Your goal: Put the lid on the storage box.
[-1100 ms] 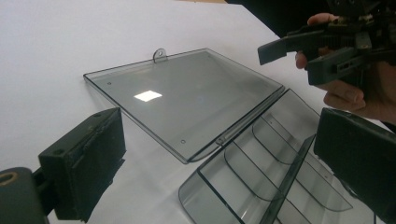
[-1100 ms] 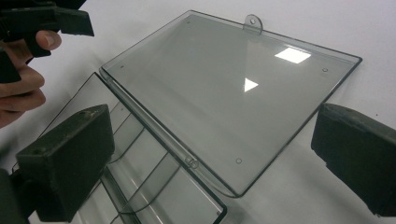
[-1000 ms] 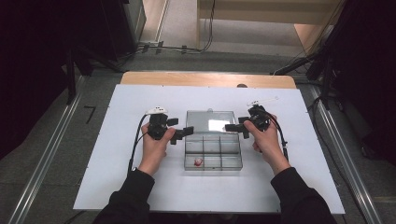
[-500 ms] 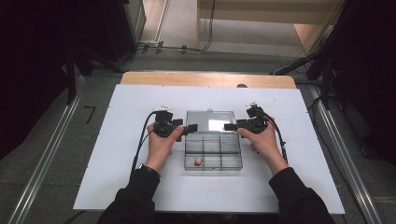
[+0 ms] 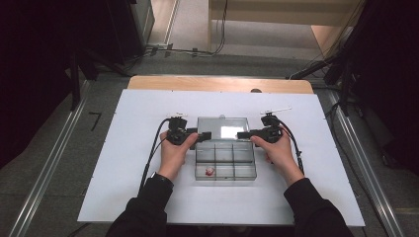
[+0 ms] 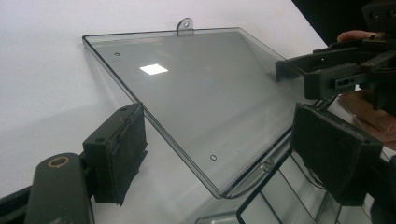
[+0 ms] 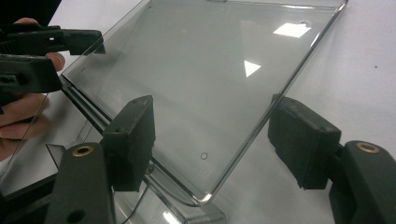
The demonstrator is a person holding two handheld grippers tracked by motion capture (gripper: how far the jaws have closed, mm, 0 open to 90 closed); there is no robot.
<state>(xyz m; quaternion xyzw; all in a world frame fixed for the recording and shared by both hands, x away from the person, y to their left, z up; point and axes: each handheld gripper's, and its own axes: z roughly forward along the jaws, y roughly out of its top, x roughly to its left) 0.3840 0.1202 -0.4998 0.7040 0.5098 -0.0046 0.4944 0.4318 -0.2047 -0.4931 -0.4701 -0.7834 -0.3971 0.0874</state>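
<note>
**Both grippers close in on the open lid of a clear box**

The left gripper [image 5: 203,134] has its jaws on either side of the lid's [image 5: 222,127] left edge; they have just been closing, but the pads do not press yet. The right gripper [image 5: 243,134] does the same at the right edge, jaws closing, also not gripping. The lid lies flat, folded back behind the clear compartment box [image 5: 225,162], which holds a small red thing [image 5: 209,171], maybe a bead; it is too small to tell. All rests on a white board [image 5: 123,163] over a wooden table [image 5: 217,84]. Around it are grey floor [image 5: 44,163], metal rails [image 5: 368,173] and cables [image 5: 168,50] in a dark room.
</note>
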